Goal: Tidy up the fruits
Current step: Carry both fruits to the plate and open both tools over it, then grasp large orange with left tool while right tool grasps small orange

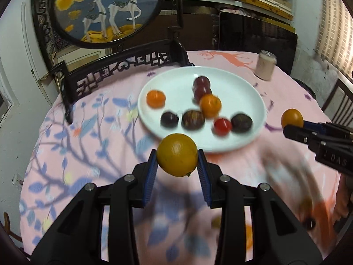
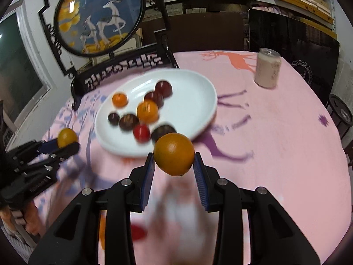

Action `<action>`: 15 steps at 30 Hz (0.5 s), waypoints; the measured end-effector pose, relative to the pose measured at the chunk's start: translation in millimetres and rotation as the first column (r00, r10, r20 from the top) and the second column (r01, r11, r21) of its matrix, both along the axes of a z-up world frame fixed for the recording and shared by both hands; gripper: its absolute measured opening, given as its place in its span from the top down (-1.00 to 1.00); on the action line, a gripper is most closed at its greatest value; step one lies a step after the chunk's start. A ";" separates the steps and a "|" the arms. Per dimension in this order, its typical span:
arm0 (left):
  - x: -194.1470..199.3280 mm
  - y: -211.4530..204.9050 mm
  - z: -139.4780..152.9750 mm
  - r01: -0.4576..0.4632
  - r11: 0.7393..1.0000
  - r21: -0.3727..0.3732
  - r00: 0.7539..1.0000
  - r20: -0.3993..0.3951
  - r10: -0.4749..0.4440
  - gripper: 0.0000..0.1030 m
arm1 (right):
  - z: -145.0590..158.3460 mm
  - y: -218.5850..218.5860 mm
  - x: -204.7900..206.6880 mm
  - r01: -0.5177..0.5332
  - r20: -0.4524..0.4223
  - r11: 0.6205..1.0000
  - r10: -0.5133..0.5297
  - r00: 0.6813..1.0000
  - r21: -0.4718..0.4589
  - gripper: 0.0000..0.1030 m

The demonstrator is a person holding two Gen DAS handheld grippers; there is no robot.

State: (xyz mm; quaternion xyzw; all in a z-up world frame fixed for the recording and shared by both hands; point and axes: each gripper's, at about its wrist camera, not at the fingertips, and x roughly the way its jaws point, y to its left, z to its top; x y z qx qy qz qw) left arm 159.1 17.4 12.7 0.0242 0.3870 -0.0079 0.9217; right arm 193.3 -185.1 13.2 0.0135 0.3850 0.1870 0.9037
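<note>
A white plate (image 1: 247, 97) on the pink tablecloth holds several fruits: small oranges, dark plums and a red one. It also shows in the right wrist view (image 2: 194, 92). My left gripper (image 1: 177, 161) is shut on an orange (image 1: 177, 158) held above the cloth, just in front of the plate's near rim. My right gripper (image 2: 174, 161) is shut on another orange (image 2: 174, 153), also held near the plate's front rim. Each gripper shows in the other's view, the right one (image 1: 293, 124) and the left one (image 2: 66, 143).
A pale drink can (image 1: 265, 65) stands behind the plate at the right, seen also in the right wrist view (image 2: 268, 68). A dark carved stand with a round deer picture (image 1: 106, 11) stands at the table's back left. Blurred fruits lie on the cloth below the grippers.
</note>
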 end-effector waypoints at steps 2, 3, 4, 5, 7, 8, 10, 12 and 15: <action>21.4 -1.0 -4.3 -0.009 1.000 -0.005 1.000 -0.011 0.009 0.30 | -1.6 8.1 20.3 0.008 -0.002 1.000 -0.008 1.000 0.004 0.28; 28.5 -1.6 -7.1 -0.013 1.000 -0.009 1.000 -0.015 0.013 0.30 | -2.6 10.7 27.4 0.010 -0.001 1.000 -0.010 1.000 0.008 0.28; 35.2 -1.7 -9.6 -0.014 1.000 -0.016 1.000 -0.021 0.013 0.29 | -4.7 14.5 35.4 0.007 0.002 1.000 -0.007 1.000 0.017 0.28; 41.4 -1.5 -12.7 -0.011 1.000 -0.029 1.000 -0.028 0.011 0.28 | -6.5 17.2 39.8 0.003 0.005 1.000 -0.003 1.000 0.022 0.28; 44.4 -0.5 -16.2 -0.014 0.999 -0.039 1.000 -0.021 0.013 0.08 | -10.1 21.3 45.1 -0.001 0.018 1.000 0.001 1.000 0.019 -0.06; 42.8 0.2 -17.1 -0.018 0.999 -0.028 1.000 -0.012 0.018 -0.14 | -11.4 22.2 44.8 0.002 0.031 1.000 -0.002 1.000 -0.002 -0.15; 39.3 0.9 -15.8 -0.021 1.000 -0.006 1.000 0.011 0.021 -0.19 | -10.6 17.6 41.6 0.008 0.061 1.000 -0.007 0.998 -0.007 -0.16; 36.2 1.5 -13.7 -0.013 1.000 -0.010 1.000 0.017 0.014 -0.19 | -9.8 11.5 41.3 0.006 0.052 1.000 -0.007 0.999 0.016 -0.16; 28.3 -0.4 -13.4 0.002 1.000 -0.014 1.000 0.020 -0.001 -0.19 | -8.4 4.6 35.3 0.010 0.040 0.999 -0.012 0.999 0.039 -0.16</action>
